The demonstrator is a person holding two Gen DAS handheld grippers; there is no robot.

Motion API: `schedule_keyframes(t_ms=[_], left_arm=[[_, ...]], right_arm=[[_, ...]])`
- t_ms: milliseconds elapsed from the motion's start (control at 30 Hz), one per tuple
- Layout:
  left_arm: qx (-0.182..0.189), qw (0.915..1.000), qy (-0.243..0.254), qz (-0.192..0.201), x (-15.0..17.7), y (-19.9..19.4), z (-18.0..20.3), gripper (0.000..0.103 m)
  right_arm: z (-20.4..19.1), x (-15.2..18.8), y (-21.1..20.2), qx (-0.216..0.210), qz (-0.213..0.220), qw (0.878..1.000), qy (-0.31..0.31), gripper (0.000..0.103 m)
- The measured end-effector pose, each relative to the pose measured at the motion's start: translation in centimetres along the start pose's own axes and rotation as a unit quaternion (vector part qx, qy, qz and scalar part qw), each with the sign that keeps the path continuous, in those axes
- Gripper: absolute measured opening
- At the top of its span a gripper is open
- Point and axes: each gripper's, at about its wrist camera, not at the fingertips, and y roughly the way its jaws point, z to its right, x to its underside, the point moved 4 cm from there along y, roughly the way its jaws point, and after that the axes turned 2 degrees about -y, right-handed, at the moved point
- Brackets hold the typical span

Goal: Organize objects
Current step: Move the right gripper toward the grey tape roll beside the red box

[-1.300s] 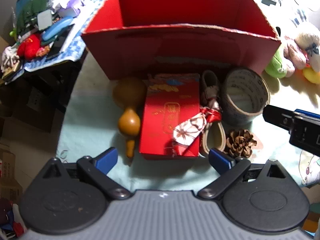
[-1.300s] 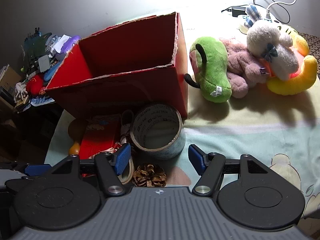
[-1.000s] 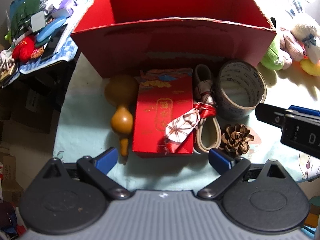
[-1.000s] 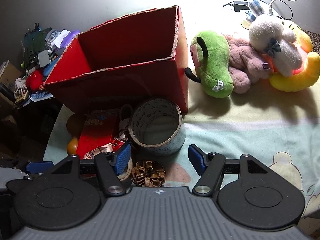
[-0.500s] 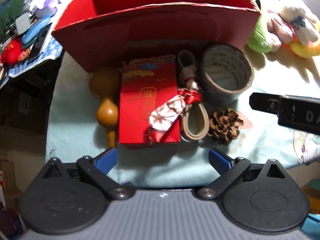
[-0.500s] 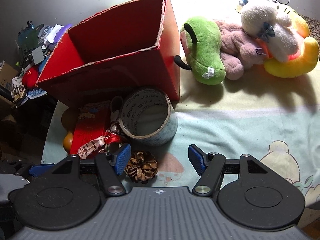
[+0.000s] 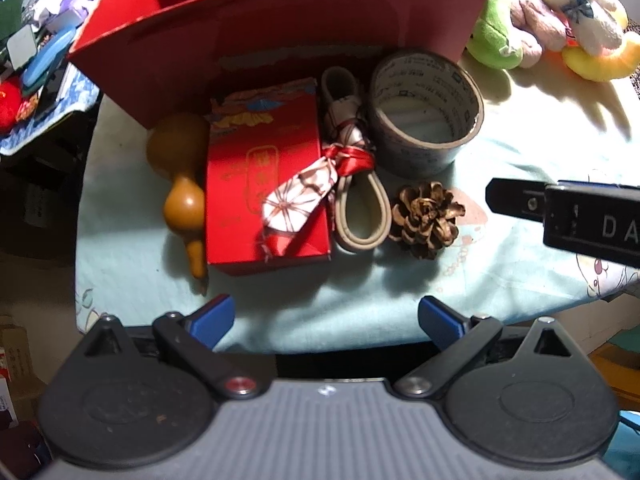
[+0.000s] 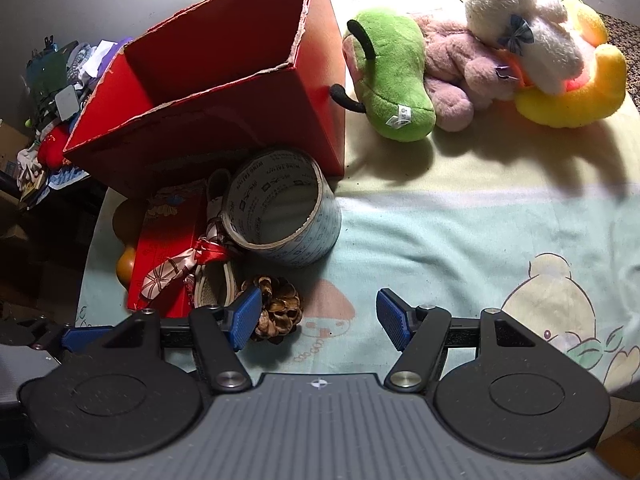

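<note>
An open red cardboard box (image 7: 280, 24) (image 8: 224, 120) stands at the back of the table. In front of it lie a brown gourd (image 7: 180, 176), a flat red gift box (image 7: 264, 184) (image 8: 164, 248), a patterned ribbon tie (image 7: 304, 196) on a beige strap loop (image 7: 360, 208), a wide tape roll (image 7: 424, 112) (image 8: 280, 216) and a pine cone (image 7: 426, 220) (image 8: 280, 308). My left gripper (image 7: 324, 318) is open, held back near the table's front edge. My right gripper (image 8: 318, 318) is open just right of the pine cone, and it shows in the left wrist view as a black bar (image 7: 560, 208).
Plush toys, green (image 8: 392, 88), pink (image 8: 460, 76) and white-yellow (image 8: 560, 64), lie at the back right. A pale cartoon-print cloth (image 8: 480, 232) covers the table. A cluttered side shelf (image 7: 36, 64) stands to the left beyond the table edge.
Both grippers have drawn back and up from the objects, so the table items sit farther off and the front edge shows. Nothing on the table has moved; both stay open.
</note>
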Motion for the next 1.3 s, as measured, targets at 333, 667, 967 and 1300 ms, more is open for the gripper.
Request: schedule_keyframes(t_ms=[333, 667, 967, 1300], left_arm=[[-0.007, 0.9998, -0.001, 0.019, -0.5, -0.6, 0.0, 0.099], [-0.002, 0.9993, 0.005, 0.038, -1.0, -0.8, 0.0, 0.099], [0.003, 0.9985, 0.009, 0.054, -1.8, -1.2, -0.5, 0.099], [0.026, 0.9948, 0.006, 0.098, -3.5, -2.0, -1.0, 0.099]], right_arm=[[-0.3, 0.1, -0.1, -0.003, 0.003, 1.000, -0.003, 0.067], [-0.5, -0.3, -0.2, -0.001, 0.008, 1.000, -0.001, 0.067], [-1.0, -1.3, -0.4, -0.012, 0.023, 1.000, -0.002, 0.067], [-1.2, -2.7, -0.2, -0.032, 0.051, 0.998, 0.007, 0.067]])
